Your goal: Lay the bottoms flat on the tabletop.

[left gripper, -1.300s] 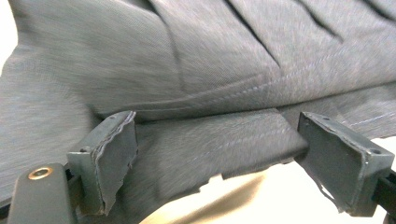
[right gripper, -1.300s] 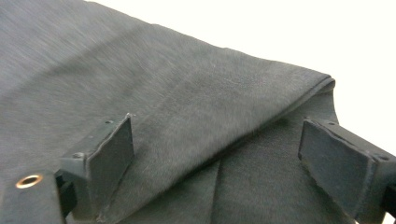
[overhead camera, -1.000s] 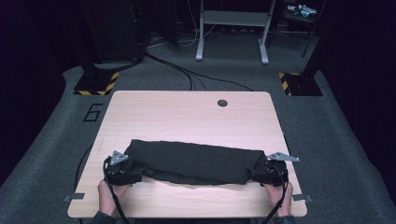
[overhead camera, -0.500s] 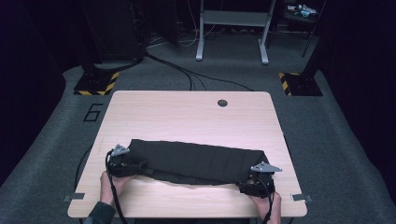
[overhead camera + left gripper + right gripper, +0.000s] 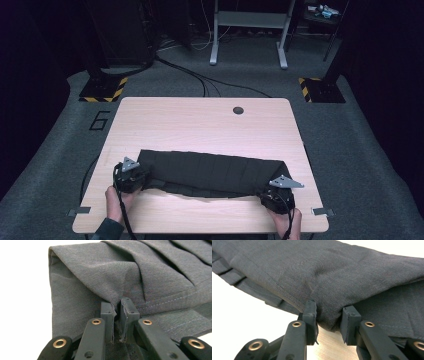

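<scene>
A dark grey cloth (image 5: 210,172) lies folded in a long band across the front half of the wooden table (image 5: 200,125). At the band's left end my left gripper (image 5: 136,176) is shut on a pinched fold of the cloth (image 5: 112,277), its two pads (image 5: 107,312) almost touching. My right gripper (image 5: 274,196) sits at the front right corner of the band. Its jaws stand apart around the hemmed edge of the cloth (image 5: 337,277). The fabric bulges into the gap without being squeezed, and bare table shows below it.
A round cable hole (image 5: 238,110) sits near the table's far edge. Small metal clips (image 5: 77,211) stick out at the front corners. On the floor beyond are cables, two striped stand bases (image 5: 102,92) and a metal frame (image 5: 247,20).
My right gripper has left the cloth's far right end and moved left and toward the front edge, to the front right corner. The left gripper has kept its hold and hardly moved.
</scene>
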Action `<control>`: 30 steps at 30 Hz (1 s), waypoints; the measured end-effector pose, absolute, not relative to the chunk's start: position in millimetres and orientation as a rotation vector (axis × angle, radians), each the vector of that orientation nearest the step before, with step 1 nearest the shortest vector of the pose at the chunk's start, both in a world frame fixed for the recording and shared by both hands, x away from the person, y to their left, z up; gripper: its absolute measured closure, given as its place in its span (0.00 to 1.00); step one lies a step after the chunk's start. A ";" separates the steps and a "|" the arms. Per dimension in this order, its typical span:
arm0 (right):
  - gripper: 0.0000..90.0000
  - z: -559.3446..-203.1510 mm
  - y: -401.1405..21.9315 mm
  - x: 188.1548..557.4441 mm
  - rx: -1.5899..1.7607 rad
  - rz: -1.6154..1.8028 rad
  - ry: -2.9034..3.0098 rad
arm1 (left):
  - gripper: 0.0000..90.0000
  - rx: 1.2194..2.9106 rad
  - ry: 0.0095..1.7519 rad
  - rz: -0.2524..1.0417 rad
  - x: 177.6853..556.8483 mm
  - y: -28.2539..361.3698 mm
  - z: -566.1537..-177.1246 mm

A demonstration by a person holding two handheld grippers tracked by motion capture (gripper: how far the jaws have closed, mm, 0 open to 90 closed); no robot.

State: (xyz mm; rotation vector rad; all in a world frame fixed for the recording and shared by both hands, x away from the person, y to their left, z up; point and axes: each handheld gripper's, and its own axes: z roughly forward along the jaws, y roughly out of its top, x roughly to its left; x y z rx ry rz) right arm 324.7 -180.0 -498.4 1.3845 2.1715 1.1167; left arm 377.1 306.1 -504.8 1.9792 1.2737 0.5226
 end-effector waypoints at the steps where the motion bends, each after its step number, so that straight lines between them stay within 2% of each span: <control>1: 0.77 -498.0 -180.4 324.2 1.378 1.119 2.167 | 0.91 1.966 1.270 0.518 375.6 307.0 -503.5; 15: 0.83 -473.2 -185.4 329.0 1.313 1.161 2.127 | 0.92 1.940 1.216 0.518 372.1 313.3 -477.1; 30: 0.86 -445.5 -187.0 360.2 1.282 1.169 2.114 | 0.92 1.951 1.176 0.534 387.8 313.0 -454.3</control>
